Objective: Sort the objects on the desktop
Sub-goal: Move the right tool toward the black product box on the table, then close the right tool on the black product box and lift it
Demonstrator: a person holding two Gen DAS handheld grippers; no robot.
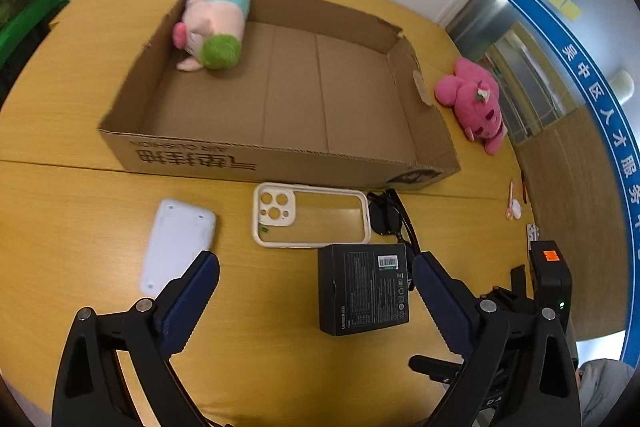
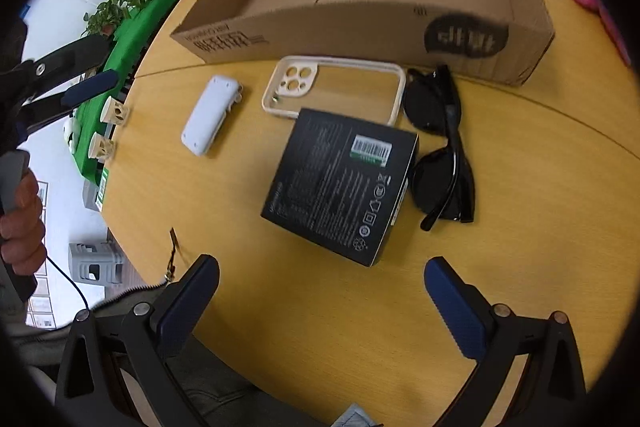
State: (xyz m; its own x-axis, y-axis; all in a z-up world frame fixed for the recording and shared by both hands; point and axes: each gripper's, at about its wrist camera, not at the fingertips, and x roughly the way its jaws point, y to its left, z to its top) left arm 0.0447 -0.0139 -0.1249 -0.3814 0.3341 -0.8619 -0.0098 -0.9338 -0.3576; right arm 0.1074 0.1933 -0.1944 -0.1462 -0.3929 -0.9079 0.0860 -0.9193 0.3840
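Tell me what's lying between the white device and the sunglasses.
The phone case lies between the white device and the sunglasses, clearest in the left wrist view.

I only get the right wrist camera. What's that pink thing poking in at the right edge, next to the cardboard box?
Observer: That's a pink plush toy. It lies on the table, outside the cardboard box, beside its right wall.
Operator: Is the other hand-held gripper holding something? I see just one blue finger.
Observer: No. The left hand-held gripper is open, with nothing gripped between its fingers.
Operator: Is there anything past the pink toy?
Observer: Yes, a small pale pink-and-white item lies near the table edge. It's too small to identify.
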